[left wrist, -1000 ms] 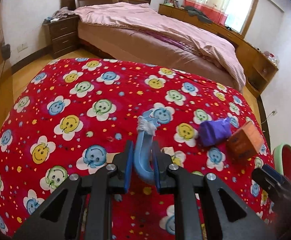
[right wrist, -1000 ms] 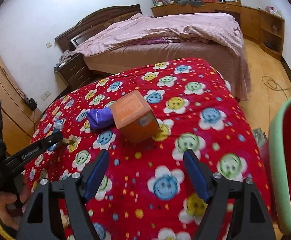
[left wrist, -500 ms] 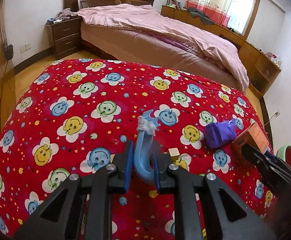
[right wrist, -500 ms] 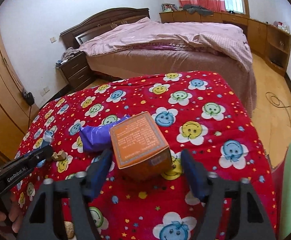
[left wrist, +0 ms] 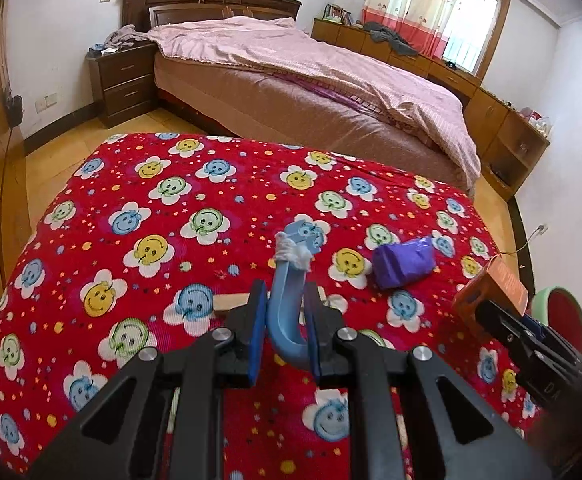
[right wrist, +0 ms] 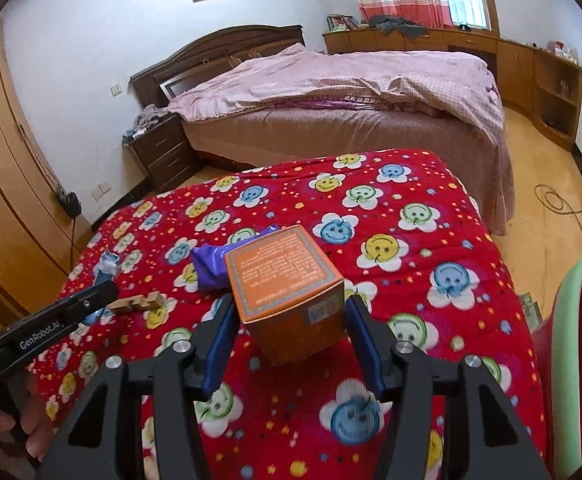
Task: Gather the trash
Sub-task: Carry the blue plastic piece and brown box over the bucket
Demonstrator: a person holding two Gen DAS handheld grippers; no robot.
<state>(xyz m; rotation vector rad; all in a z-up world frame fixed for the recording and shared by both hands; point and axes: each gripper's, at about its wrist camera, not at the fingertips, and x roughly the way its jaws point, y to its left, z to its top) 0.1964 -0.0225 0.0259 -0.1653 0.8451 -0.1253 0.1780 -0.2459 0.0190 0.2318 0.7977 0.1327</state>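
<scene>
Two tongs are busy over the red smiley-print table [left wrist: 139,264]. Since a second ago the right tongs [right wrist: 291,340] have moved from well short of the orange box [right wrist: 287,292], with fingers spread wide, to straddling it; now the blue pads [right wrist: 221,336] sit at the box's 9 and 3 o'clock sides, right up against the cardboard, though I cannot tell whether they press it yet or stand just off it. That suggests the box is the next piece of trash to go, probably into the green-rimmed red bin [right wrist: 579,344] at the table's 3 o'clock edge. The left tongs [left wrist: 285,320] have hardly shifted: they stay clenched on a bent blue plastic strip [left wrist: 287,300] with a scrap of white tape wrapped near its tip, held just above the cloth. The box is a small cardboard cube, orange with fine print on top and a label on its near face, tilted on the soft cloth so one corner points at the camera. A crumpled purple wrapper [left wrist: 403,262] lies touching it at 10 o'clock, and a small wooden piece [right wrist: 141,302] rests on the cloth farther toward 9 o'clock, near the left tongs' tip.
</scene>
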